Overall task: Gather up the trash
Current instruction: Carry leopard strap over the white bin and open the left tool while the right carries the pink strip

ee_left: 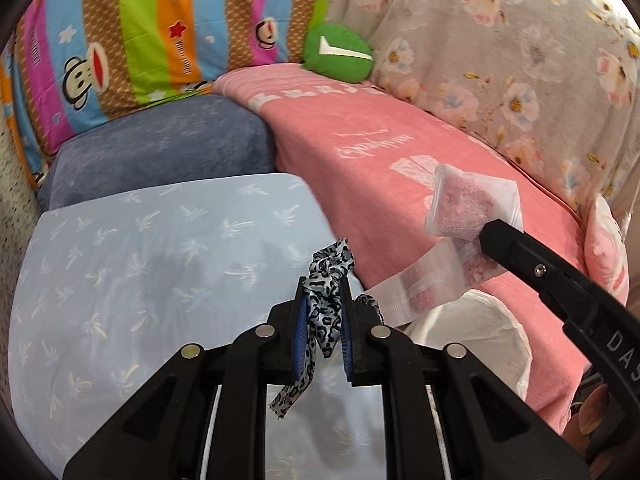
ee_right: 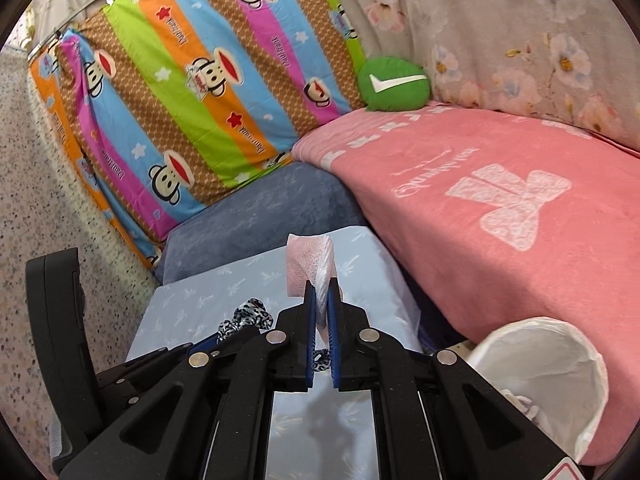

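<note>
My left gripper is shut on a leopard-print fabric strip, which hangs down between the blue pads above a light blue pillow. In the left wrist view my right gripper comes in from the right. It holds a clear zip bag with pink-white contents over the pink blanket. In the right wrist view the right gripper is shut on that pink-white packet. The left gripper sits at the lower left with the leopard strip. A bin with a white liner stands low on the right.
A pink blanket covers the sofa seat on the right. The light blue pillow and a dark blue cushion lie to the left. Behind them are a striped monkey-print pillow, a round green cushion and floral fabric. Speckled floor is at far left.
</note>
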Available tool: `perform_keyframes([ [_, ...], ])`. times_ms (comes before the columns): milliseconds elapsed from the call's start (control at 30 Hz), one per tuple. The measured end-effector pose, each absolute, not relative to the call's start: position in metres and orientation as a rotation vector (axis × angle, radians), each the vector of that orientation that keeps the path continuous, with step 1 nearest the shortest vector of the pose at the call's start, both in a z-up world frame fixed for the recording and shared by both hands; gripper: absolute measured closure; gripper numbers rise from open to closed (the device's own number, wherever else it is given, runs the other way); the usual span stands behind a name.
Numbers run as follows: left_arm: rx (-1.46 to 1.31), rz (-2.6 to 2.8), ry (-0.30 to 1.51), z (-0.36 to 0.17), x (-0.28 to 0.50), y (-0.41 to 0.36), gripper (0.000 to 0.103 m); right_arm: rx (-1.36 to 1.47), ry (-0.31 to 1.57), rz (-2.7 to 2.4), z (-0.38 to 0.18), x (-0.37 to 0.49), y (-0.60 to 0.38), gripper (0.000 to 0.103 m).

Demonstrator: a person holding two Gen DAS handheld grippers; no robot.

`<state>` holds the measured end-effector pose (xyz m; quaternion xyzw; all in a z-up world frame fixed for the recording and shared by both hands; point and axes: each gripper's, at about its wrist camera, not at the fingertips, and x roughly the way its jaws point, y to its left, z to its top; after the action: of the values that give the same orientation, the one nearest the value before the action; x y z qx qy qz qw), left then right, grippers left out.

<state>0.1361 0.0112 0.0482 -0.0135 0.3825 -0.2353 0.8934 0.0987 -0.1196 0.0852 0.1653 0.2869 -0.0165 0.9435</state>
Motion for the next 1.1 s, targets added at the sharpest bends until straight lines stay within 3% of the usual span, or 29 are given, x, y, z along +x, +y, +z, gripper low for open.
perform_keyframes([
  [1100, 0.126, -0.691, 0.819, 0.048, 0.075, -0.11, 0.088, 0.457, 0.532, -0.211, 0.072, 0.008, -0.241, 0.097],
])
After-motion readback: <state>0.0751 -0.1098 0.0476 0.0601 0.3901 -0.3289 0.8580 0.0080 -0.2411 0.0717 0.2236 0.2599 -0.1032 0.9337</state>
